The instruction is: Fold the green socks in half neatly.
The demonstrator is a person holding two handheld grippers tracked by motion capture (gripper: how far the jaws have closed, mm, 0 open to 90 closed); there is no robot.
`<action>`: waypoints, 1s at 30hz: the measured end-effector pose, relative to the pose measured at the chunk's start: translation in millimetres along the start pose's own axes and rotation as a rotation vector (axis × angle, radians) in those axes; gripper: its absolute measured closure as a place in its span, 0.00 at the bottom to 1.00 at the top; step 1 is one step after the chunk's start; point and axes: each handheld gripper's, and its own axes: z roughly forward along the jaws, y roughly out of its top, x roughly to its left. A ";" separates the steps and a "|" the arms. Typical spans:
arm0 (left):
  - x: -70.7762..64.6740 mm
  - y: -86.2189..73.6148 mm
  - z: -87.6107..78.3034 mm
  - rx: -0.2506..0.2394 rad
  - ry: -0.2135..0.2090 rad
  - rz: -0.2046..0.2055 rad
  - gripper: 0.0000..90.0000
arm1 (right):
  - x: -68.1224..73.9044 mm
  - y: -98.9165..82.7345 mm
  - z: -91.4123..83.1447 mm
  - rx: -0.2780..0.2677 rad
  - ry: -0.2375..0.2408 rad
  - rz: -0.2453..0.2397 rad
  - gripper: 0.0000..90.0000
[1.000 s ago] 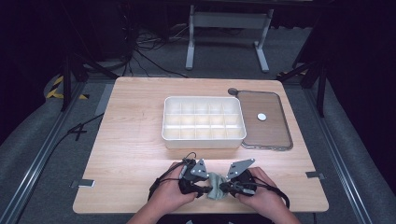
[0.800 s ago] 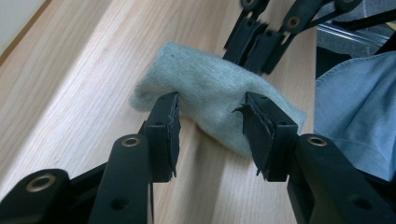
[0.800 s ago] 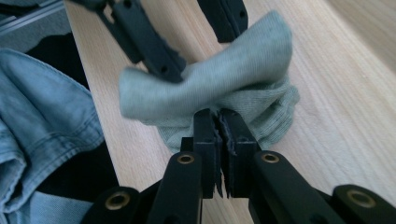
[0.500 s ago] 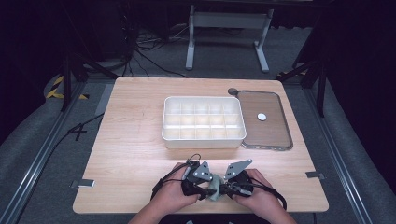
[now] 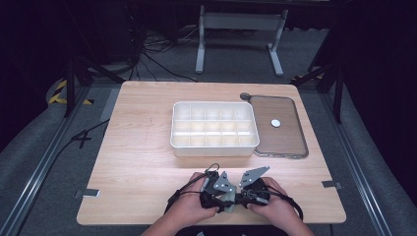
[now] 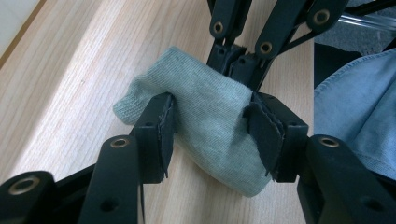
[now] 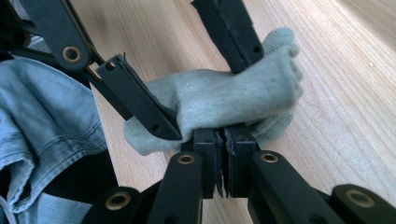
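Note:
A pale green sock (image 6: 205, 107) lies bunched on the wooden table near its front edge, between both hands (image 5: 227, 201). My left gripper (image 6: 210, 126) straddles the sock's middle. Both pads still touch the cloth and the left one dents it; these jaws have just been opening. My right gripper (image 7: 224, 140) is shut, pinching the edge of the sock (image 7: 233, 98) between its closed pads. The two grippers face each other, left gripper (image 5: 220, 195) and right gripper (image 5: 240, 196) meeting at the sock.
A white compartment box (image 5: 214, 150) stands at mid-table. To its right lies a clear lid (image 5: 287, 142) with a small white disc (image 5: 276, 123) on it. Blue denim sleeves (image 6: 359, 102) sit close behind the grippers. Bare wood spreads left of the hands.
Both hands stay at the front edge with the sock between them. The left gripper's top plate has shifted slightly to the right, toward the right gripper.

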 end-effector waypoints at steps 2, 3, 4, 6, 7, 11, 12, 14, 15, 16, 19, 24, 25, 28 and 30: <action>-0.9 0.9 1.5 0.009 -0.001 -0.015 0.57 | -1.5 -1.2 -4.8 0.013 -0.004 0.009 0.90; -0.9 0.9 1.5 0.009 -0.001 -0.015 0.58 | -1.5 -1.2 -4.8 0.013 -0.004 0.009 0.90; -0.2 1.9 2.0 0.013 -0.004 -0.007 0.58 | -1.2 -1.5 -8.6 0.025 -0.014 0.013 0.88; -1.1 3.8 2.8 0.020 -0.002 -0.019 0.59 | -1.4 -1.9 -18.3 0.036 -0.037 0.010 0.87; -1.7 6.4 3.9 0.027 0.004 -0.016 0.59 | -2.9 -2.8 -29.8 0.024 -0.046 0.038 0.87; -3.3 8.6 5.3 0.033 0.012 -0.013 0.59 | -1.5 -1.5 -48.2 -0.068 -0.093 0.107 0.79; -3.5 9.0 5.2 0.037 0.014 -0.020 0.59 | 0.0 -0.5 -48.2 -0.084 -0.104 0.104 0.77; -3.9 9.3 5.4 0.035 0.015 -0.023 0.59 | 3.8 1.4 -45.5 -0.116 -0.128 0.120 0.71; -4.3 9.5 5.2 0.038 0.019 -0.022 0.59 | 6.1 2.3 -43.3 -0.129 -0.139 0.137 0.69; -4.6 9.5 5.1 0.039 0.022 -0.023 0.59 | 7.6 3.2 -41.0 -0.154 -0.154 0.154 0.67; -5.2 9.6 4.8 0.043 0.025 -0.023 0.59 | 8.3 3.8 -38.8 -0.176 -0.169 0.169 0.64; -6.8 8.8 4.7 0.032 0.034 -0.037 0.59 | 6.5 0.9 -27.4 -0.144 -0.189 0.212 0.60; -6.7 8.5 4.4 0.030 0.034 -0.035 0.59 | 5.4 -0.2 -24.9 -0.126 -0.187 0.212 0.61; -6.6 6.0 3.9 0.025 0.025 -0.039 0.60 | 1.9 -2.3 -20.8 -0.095 -0.190 0.204 0.59; -4.7 1.8 1.7 0.015 0.018 -0.056 0.60 | -0.1 -4.1 -17.2 -0.079 -0.180 0.188 0.59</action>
